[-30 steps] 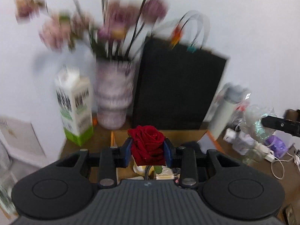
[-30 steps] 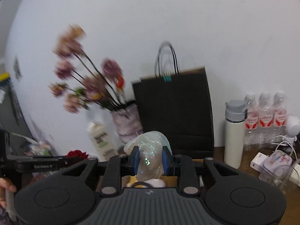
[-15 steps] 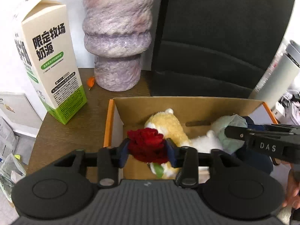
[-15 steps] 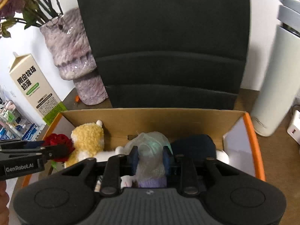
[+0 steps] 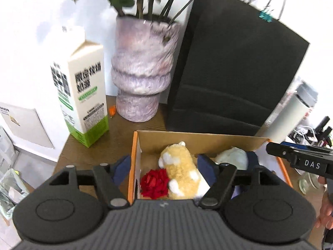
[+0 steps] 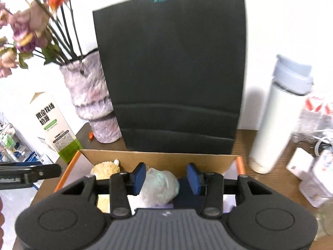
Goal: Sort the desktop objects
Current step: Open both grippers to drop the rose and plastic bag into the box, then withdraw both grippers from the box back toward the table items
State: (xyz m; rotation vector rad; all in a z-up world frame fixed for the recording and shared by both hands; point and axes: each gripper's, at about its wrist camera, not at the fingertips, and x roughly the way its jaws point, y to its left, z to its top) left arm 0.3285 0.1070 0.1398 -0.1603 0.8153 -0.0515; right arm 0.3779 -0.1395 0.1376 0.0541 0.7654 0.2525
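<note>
In the left wrist view, your left tongs have just been opening and now stand wide, gripping nothing. The red rose lies low in the middle of the frame, inside the cardboard box, touching the yellow plush toy. One blue pad hangs outside the box's orange left wall and the other is inside. If you pull back low, I think that wall could catch a pad and drag the box. So lift up first. The milk carton stands at the left and the purple vase in the upper middle. Both are tall and could tip if you swing that way. The black paper bag fills the upper right, just behind the box. The right tongs poke in from the right edge, near yours, so you might bump them.

In the right wrist view, your right tongs have just been opening too. The shiny plastic wad sits between the pads at the lower middle, over the box, and no pad seems to press it now. It is light and crinkly, so it might stick to a pad and come back out. The white flask stands at the right, close to the box. White chargers and cables crowd the tabletop at the far right. Go out slowly there.
</note>
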